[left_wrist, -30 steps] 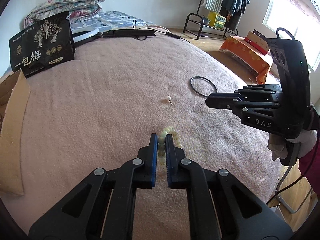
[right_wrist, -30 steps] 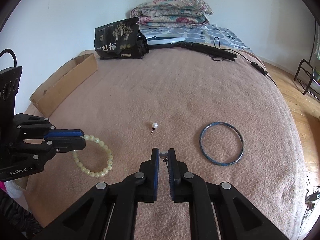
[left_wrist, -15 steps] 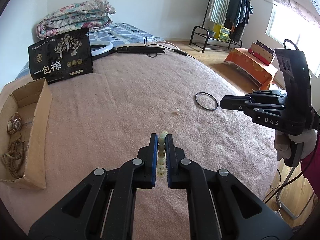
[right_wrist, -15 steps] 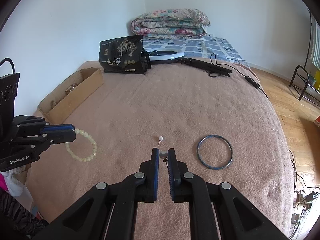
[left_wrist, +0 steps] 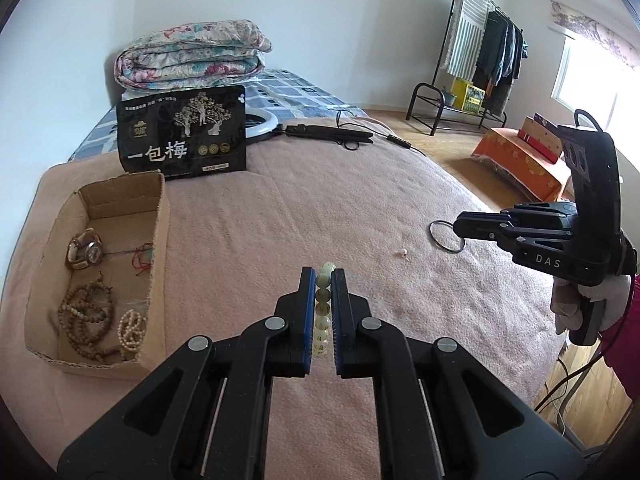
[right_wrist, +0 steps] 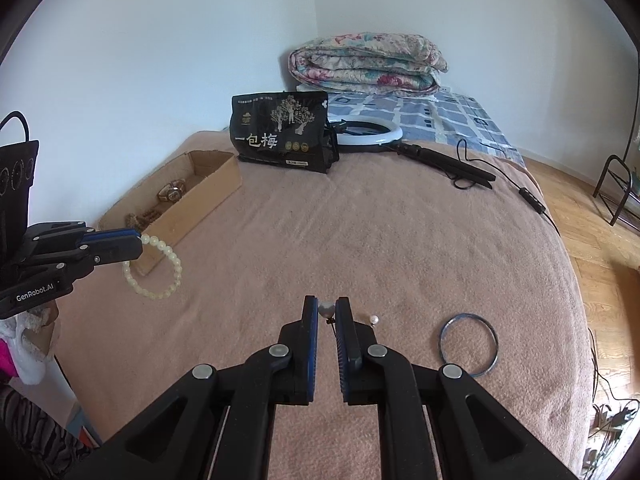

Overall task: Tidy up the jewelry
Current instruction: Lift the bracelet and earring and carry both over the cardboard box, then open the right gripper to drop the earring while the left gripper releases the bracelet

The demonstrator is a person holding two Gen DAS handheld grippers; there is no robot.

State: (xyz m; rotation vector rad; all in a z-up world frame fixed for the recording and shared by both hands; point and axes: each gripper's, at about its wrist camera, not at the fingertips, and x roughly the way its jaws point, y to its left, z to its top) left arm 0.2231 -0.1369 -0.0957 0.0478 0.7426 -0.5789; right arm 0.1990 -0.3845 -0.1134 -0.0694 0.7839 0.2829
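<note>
Left wrist view: the left gripper [left_wrist: 324, 280] is clamped on a pale green bead bracelet [left_wrist: 323, 308], above the pink blanket [left_wrist: 280, 216], right of the open cardboard box [left_wrist: 158, 240]

Right wrist view: the right gripper [right_wrist: 327, 309] pinches a small pearl earring [right_wrist: 326, 309]; another pearl earring [right_wrist: 373, 319] and a blue bangle [right_wrist: 468, 344] lie right
</note>
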